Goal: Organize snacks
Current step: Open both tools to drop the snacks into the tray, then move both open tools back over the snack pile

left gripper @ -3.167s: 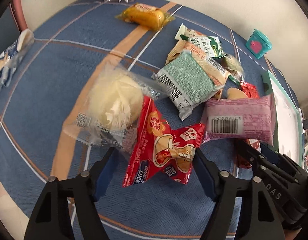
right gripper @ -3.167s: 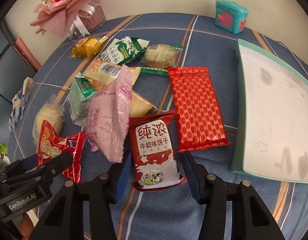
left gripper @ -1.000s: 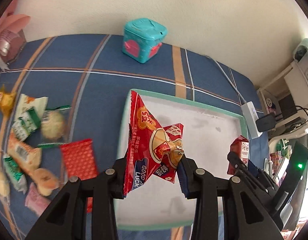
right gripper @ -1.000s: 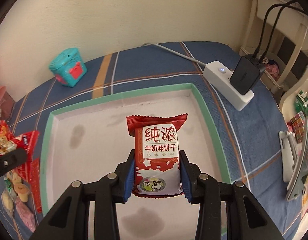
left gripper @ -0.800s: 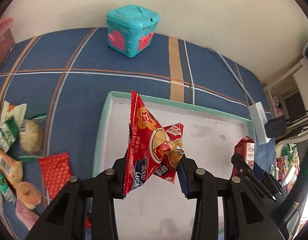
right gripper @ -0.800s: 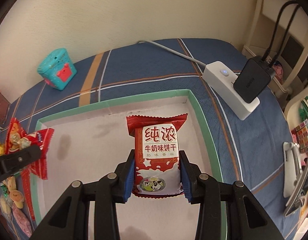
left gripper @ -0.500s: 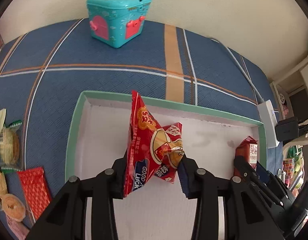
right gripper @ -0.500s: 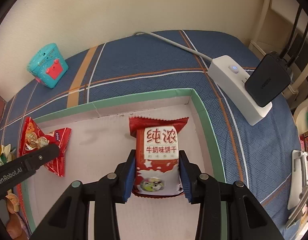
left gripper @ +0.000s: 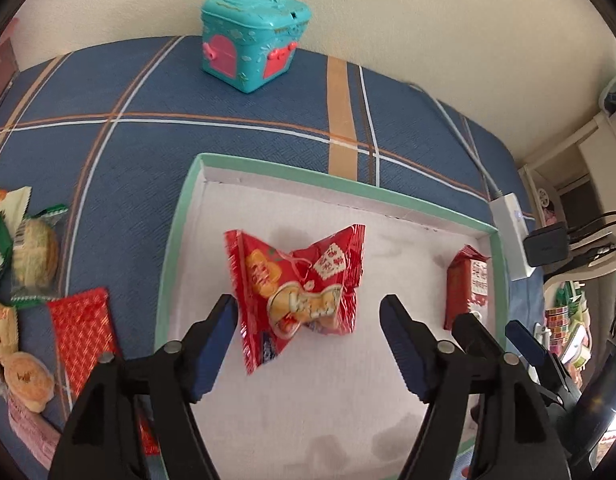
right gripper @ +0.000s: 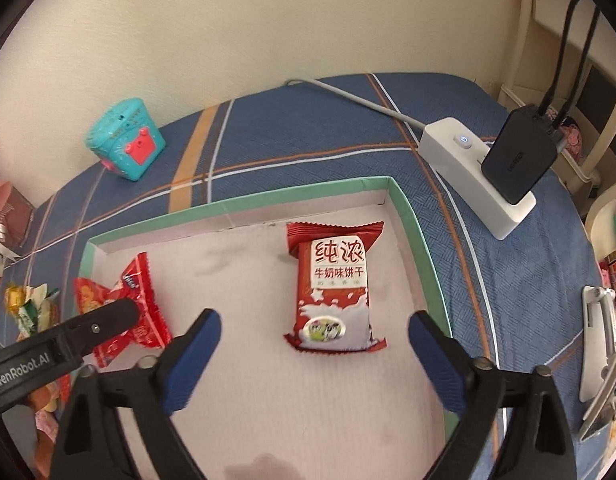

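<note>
Two red snack packets lie inside the green-rimmed tray [right gripper: 422, 264]: a milk biscuit pack [right gripper: 335, 292] flat near its far right corner, a crumpled red pouch [left gripper: 298, 292] toward its left side. Right gripper [right gripper: 314, 334] jaws opening, spread wide clear of the biscuit pack; left gripper [left gripper: 310, 314] jaws opening, pouch between them, pads off it. More snacks [left gripper: 32, 264] sit on the blue plaid cloth [left gripper: 148, 144] left of the tray

We read "纯浓" and "牛奶味饼干" on the red biscuit pack [right gripper: 335, 286]. We read "GenRobot.AI" on the left gripper [right gripper: 24, 370] arm. Other prints are too small for us.
</note>
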`<action>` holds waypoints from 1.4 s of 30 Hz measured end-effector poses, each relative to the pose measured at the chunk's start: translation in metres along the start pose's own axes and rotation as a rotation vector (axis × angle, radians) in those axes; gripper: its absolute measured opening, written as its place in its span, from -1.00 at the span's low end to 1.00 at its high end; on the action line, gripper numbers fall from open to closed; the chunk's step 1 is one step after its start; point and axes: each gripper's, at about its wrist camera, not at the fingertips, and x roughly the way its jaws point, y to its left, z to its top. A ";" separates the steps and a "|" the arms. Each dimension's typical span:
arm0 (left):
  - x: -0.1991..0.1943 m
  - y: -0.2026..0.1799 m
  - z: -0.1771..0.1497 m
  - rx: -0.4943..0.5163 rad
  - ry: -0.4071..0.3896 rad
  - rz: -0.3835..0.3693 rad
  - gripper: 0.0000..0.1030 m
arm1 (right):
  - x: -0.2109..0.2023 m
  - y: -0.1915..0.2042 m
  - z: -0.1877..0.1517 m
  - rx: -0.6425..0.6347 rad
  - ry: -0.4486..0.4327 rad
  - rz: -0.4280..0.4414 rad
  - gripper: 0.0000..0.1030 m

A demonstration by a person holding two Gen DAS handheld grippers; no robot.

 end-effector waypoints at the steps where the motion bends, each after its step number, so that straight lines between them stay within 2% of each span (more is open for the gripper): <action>1: -0.009 0.005 -0.002 -0.005 -0.013 0.001 0.50 | -0.006 0.001 -0.003 0.000 -0.006 0.001 1.00; 3: -0.022 0.008 -0.013 -0.003 -0.039 0.030 0.66 | -0.014 0.004 -0.008 0.003 -0.011 0.002 1.00; 6: -0.046 0.021 -0.031 -0.003 -0.090 0.084 0.78 | -0.029 0.006 -0.021 0.015 -0.014 0.005 1.00; 12: -0.086 0.060 -0.065 -0.005 -0.178 0.166 0.82 | -0.053 0.023 -0.054 0.026 -0.023 0.000 1.00; 16: -0.101 0.079 -0.087 -0.020 -0.178 0.205 0.82 | -0.065 0.040 -0.080 0.039 -0.018 0.059 1.00; 24: -0.126 0.129 -0.113 -0.031 -0.223 0.328 0.82 | -0.082 0.105 -0.117 0.010 0.005 0.121 1.00; 30: -0.138 0.189 -0.113 -0.086 -0.193 0.411 0.82 | -0.084 0.168 -0.131 -0.094 0.015 0.132 1.00; 36: -0.144 0.240 -0.111 -0.086 -0.164 0.520 0.82 | -0.077 0.225 -0.136 -0.194 0.045 0.155 1.00; 42: -0.147 0.280 -0.109 -0.102 -0.145 0.561 0.82 | -0.058 0.276 -0.144 -0.199 0.126 0.214 1.00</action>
